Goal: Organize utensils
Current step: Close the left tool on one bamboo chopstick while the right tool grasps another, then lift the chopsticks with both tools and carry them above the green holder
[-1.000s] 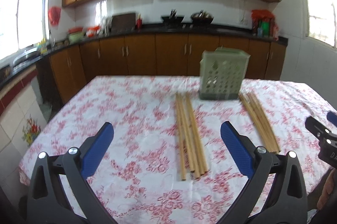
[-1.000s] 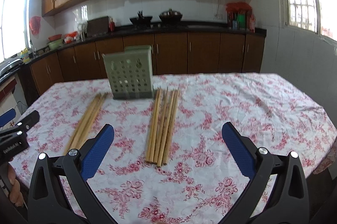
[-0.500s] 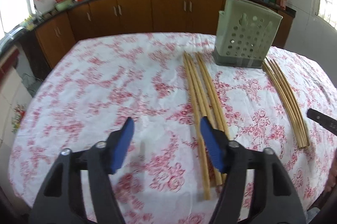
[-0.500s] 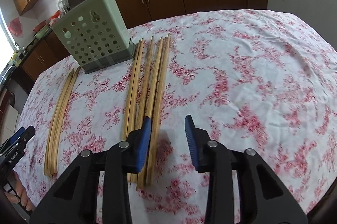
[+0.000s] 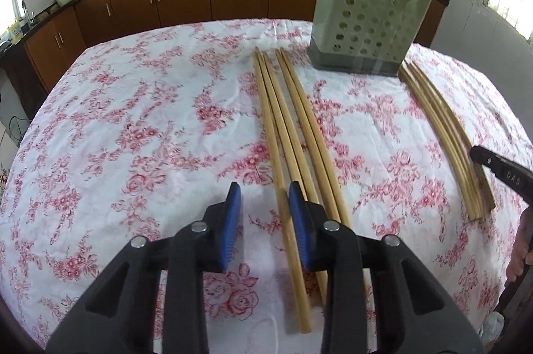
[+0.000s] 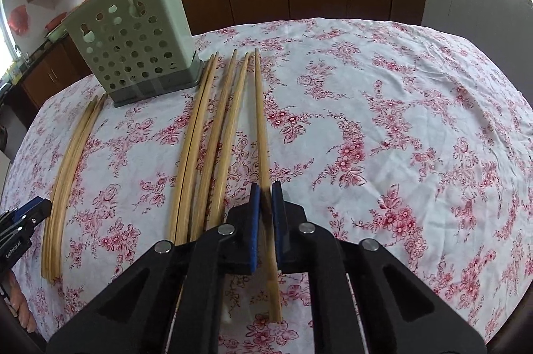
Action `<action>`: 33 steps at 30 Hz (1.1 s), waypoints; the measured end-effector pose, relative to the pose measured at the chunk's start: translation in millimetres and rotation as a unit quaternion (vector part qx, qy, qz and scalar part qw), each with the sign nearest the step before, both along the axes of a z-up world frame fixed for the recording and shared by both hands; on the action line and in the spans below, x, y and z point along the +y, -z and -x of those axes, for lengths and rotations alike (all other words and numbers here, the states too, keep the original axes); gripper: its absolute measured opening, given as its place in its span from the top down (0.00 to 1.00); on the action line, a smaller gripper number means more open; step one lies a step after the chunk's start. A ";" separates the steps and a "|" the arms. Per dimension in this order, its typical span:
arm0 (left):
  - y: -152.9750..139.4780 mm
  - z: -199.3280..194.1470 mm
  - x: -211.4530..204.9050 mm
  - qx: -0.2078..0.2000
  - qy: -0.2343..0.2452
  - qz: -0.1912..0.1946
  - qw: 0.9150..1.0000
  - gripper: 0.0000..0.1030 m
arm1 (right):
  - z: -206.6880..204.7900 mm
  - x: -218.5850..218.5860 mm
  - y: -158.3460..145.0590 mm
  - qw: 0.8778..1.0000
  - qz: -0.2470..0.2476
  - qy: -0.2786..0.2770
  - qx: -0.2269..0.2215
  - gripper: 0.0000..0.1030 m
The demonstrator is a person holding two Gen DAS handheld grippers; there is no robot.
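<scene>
My right gripper pinches one long bamboo chopstick; left gripper half-open; perforated green plastic holder awaits all.

Both wrist views low, sharing holder.

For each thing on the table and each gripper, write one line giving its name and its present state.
Left gripper: part open, astride the leftmost chopstick of its group, not clamped.
Right gripper: shut on the rightmost chopstick.
Chopstick group by left gripper: lying flat on the tablecloth.
Chopstick group by right gripper: lying flat.
Utensil holder: upright; its inside is hidden.
</scene>
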State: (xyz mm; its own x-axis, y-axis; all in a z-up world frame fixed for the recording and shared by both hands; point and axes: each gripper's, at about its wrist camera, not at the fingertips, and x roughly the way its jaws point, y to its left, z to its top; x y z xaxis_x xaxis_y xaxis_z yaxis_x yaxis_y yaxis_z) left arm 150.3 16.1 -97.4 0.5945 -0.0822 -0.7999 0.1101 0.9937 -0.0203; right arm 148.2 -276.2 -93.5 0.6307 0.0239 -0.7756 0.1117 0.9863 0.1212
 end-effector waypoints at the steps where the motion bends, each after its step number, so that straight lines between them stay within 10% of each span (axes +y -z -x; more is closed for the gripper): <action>1: 0.6 0.5 -0.9 -0.002 0.000 -0.007 1.000 0.73 | -1.3 -0.7 0.1 1.000 0.000 0.000 0.000 0.92; 8: 1.8 -10.5 7.9 -0.005 -0.011 -0.025 1.000 0.91 | -0.2 2.6 -1.7 1.000 0.017 -0.012 -0.005 0.92; 33: -7.0 -12.4 51.3 -0.026 -0.046 -0.024 0.998 0.92 | 2.2 -27.0 -10.8 0.999 0.016 0.019 -0.035 0.93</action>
